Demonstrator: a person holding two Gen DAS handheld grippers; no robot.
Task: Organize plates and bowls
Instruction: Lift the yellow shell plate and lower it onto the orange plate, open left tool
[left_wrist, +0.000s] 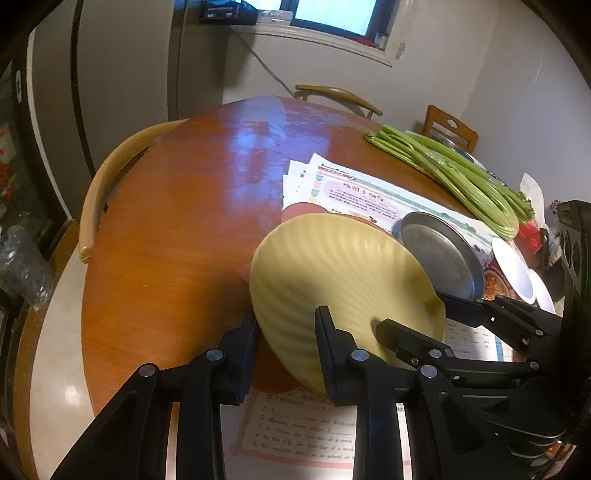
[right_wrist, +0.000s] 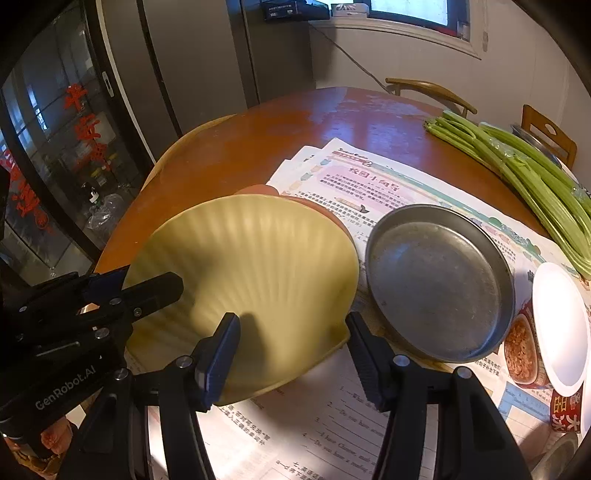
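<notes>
Left wrist view showed the left gripper clamped on the near rim of the yellow shell-shaped plate, while the right gripper pinched its opposite edge. The plate hung tilted over the papers on the wooden table, just beside the metal plate. It looked rigid, glossy and probably slippery, so the rim seemed the safest hold.

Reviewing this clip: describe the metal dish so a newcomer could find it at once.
On the round wooden table, look to the printed papers. The metal dish lies on them between the tilted yellow shell-ribbed plate and a white plate. It alone is dull grey, round and empty.
</notes>
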